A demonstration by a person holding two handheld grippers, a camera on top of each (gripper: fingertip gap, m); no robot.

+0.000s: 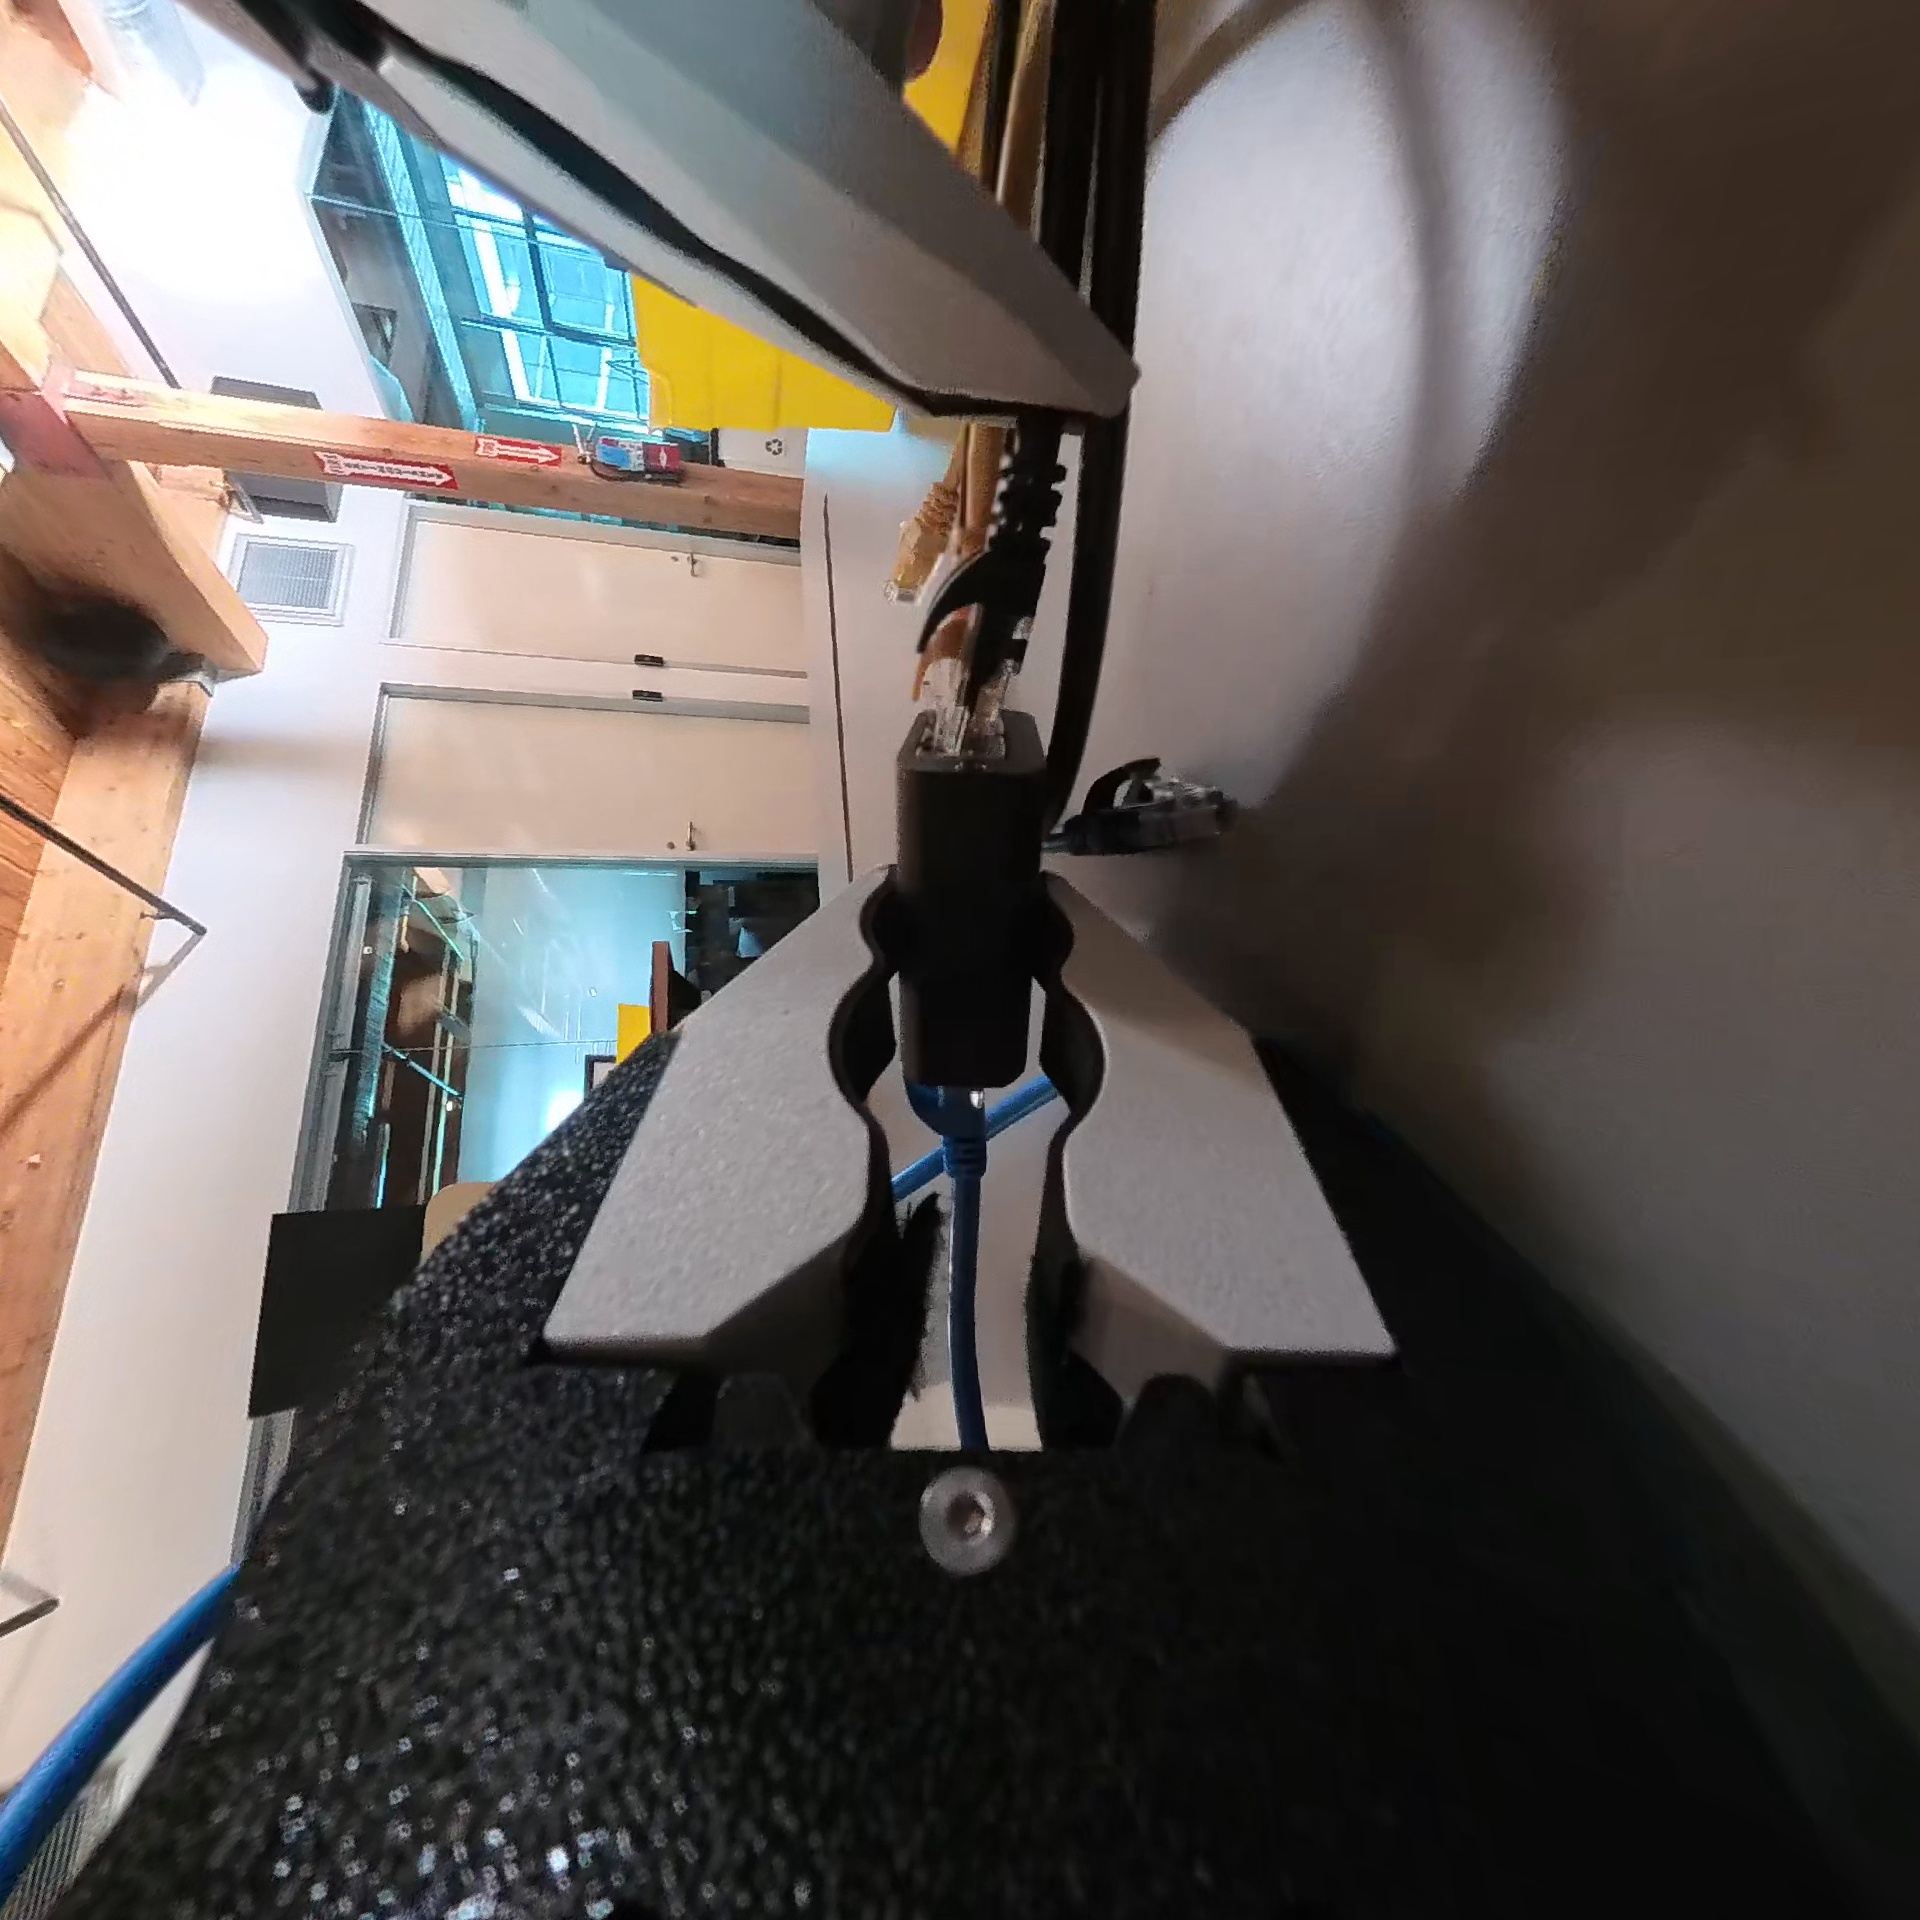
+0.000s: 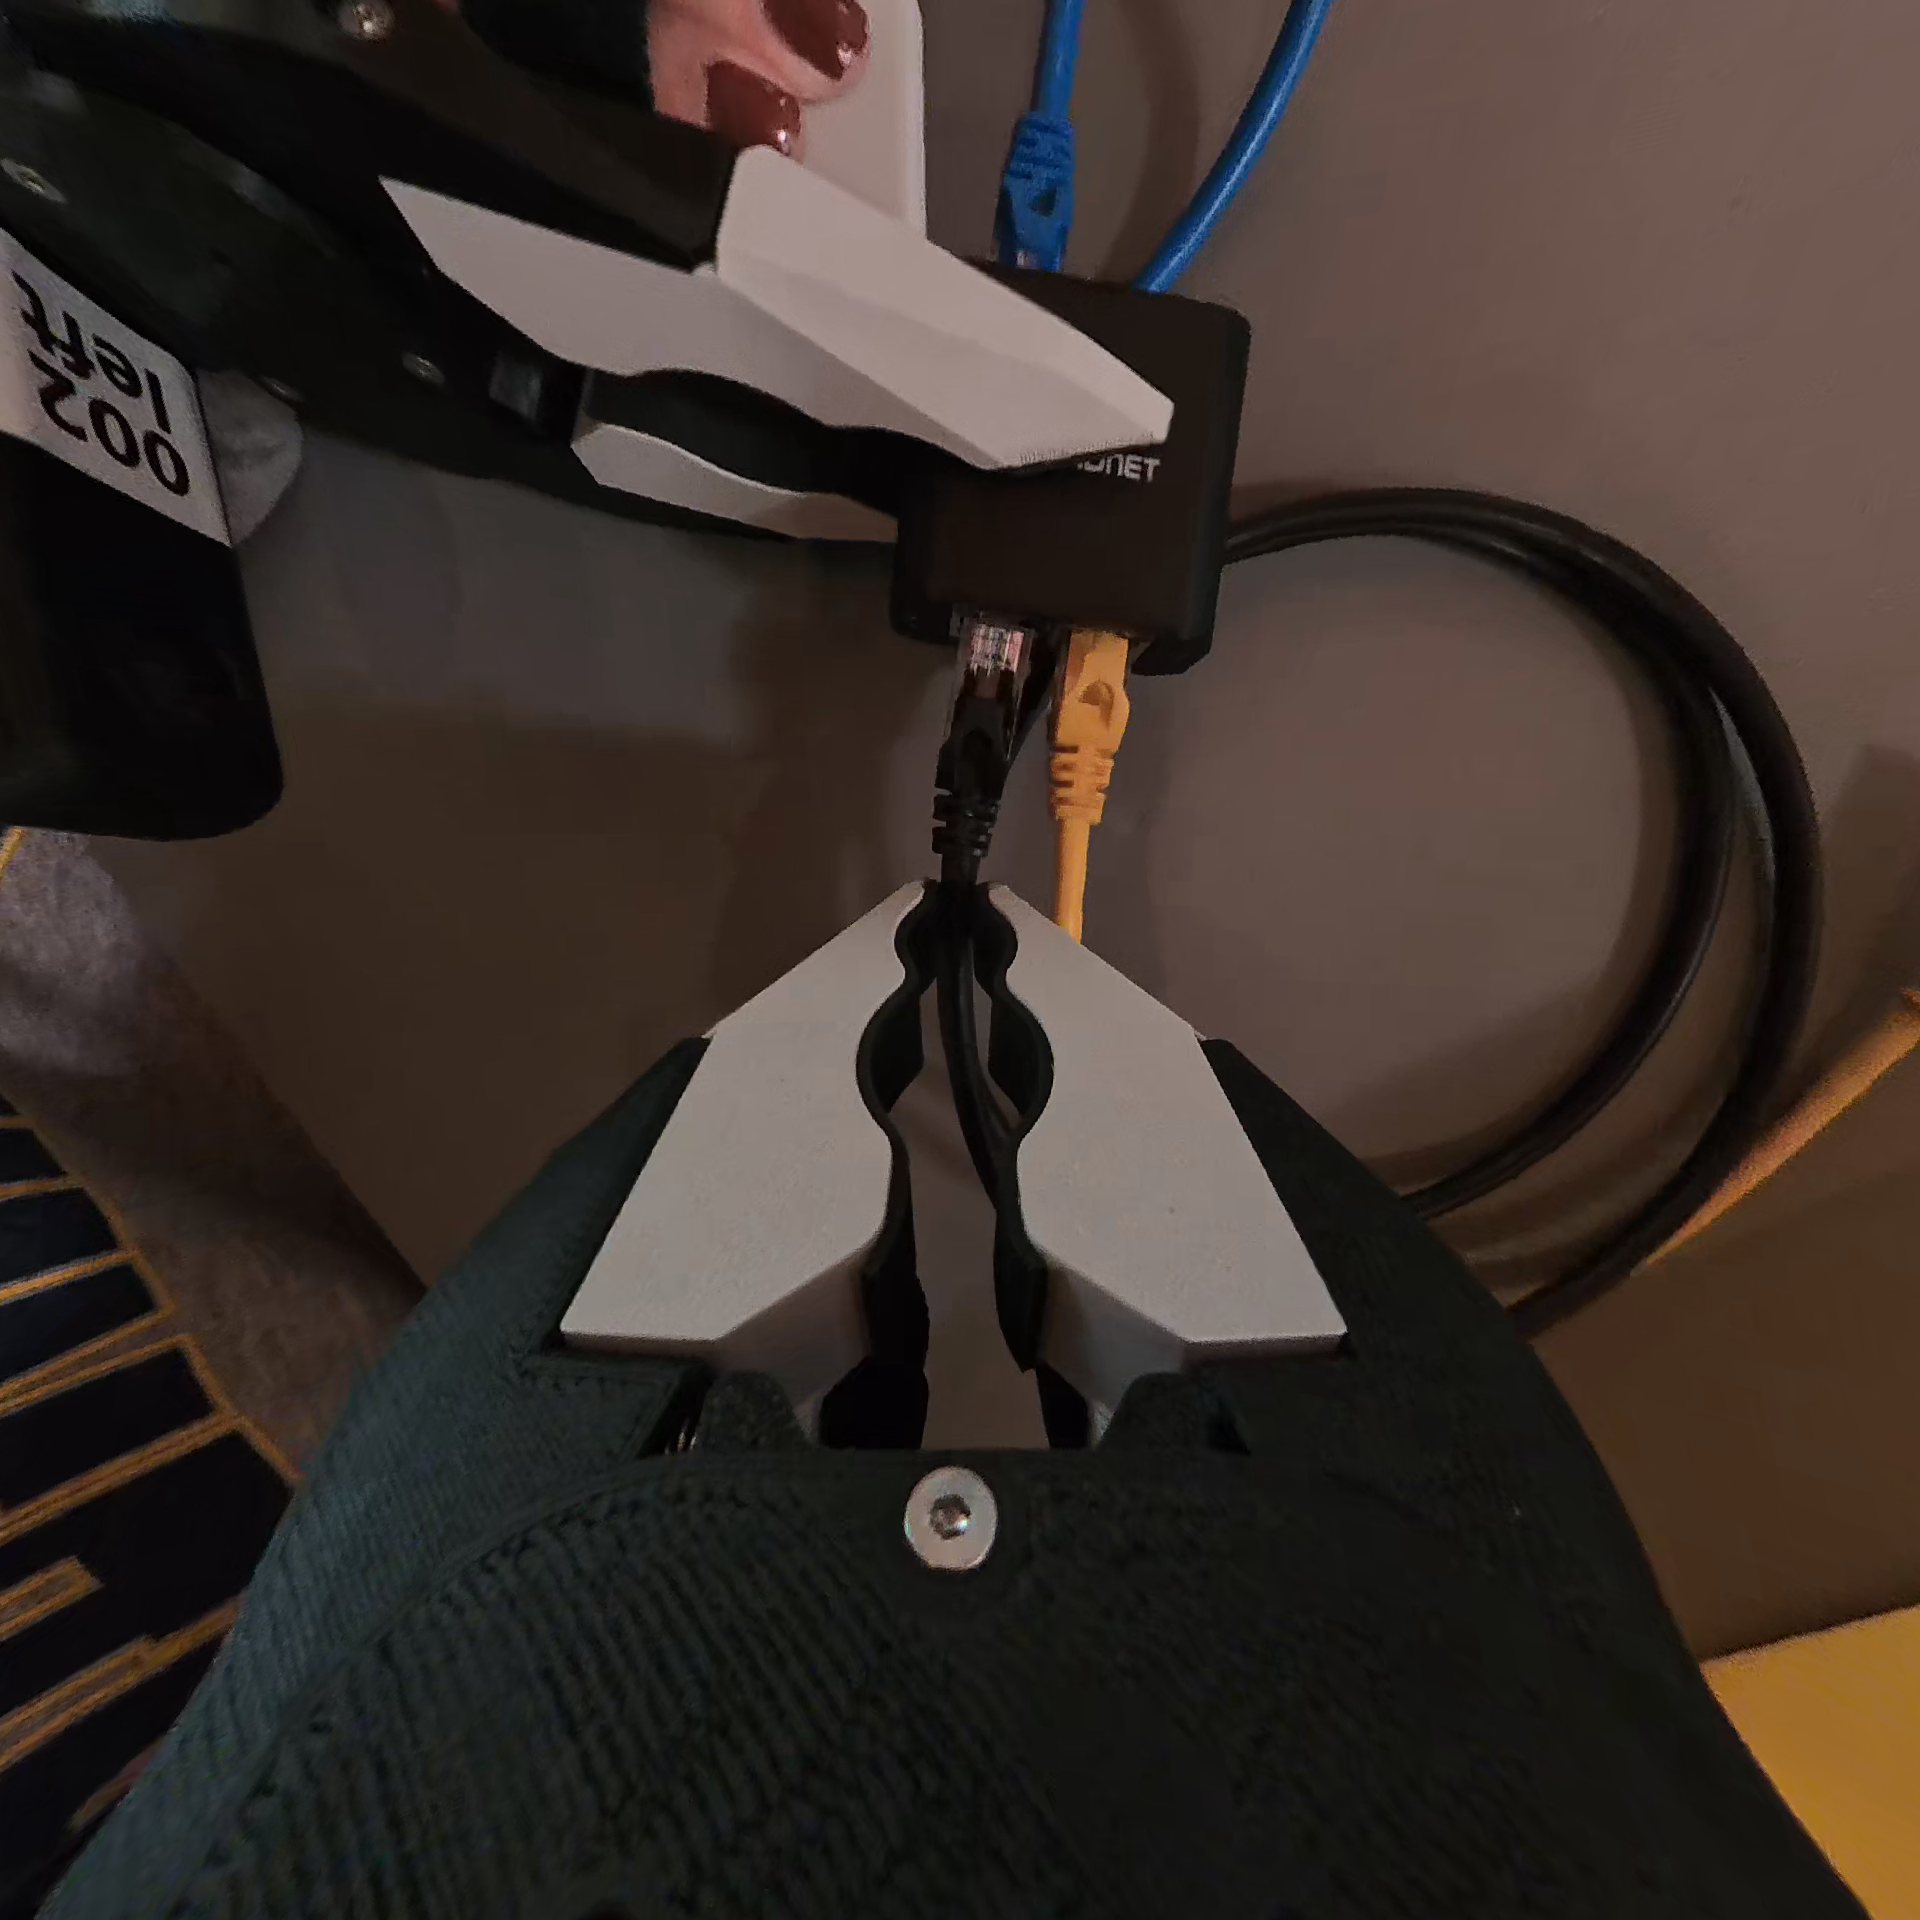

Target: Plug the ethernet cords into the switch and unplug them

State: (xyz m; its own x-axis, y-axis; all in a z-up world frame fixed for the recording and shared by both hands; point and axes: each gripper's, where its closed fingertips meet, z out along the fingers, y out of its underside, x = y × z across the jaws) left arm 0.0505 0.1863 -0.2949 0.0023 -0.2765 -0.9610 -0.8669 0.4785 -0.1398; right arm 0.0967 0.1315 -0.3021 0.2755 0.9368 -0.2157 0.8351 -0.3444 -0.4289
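The small black switch (image 2: 1070,561) lies on a grey table (image 2: 520,748). My left gripper (image 1: 966,883) is shut on the switch (image 1: 966,935) across its sides; it also shows in the right wrist view (image 2: 1029,468). My right gripper (image 2: 956,899) is shut on the black ethernet cord (image 2: 961,821) just behind its plug (image 2: 982,675), whose clear tip sits at the switch's left port. A yellow cord's plug (image 2: 1086,707) sits in the port beside it. A blue cord (image 1: 961,1153) enters the switch's opposite side. My right gripper's finger (image 1: 727,208) also shows at the top of the left wrist view.
A thick black cable (image 2: 1683,831) loops on the table right of the switch. A loose black plug (image 1: 1143,816) lies beside the switch. Two blue cords (image 2: 1226,156) run off behind it. A patterned rug (image 2: 94,1403) shows at the left, a hand (image 2: 769,62) at the top.
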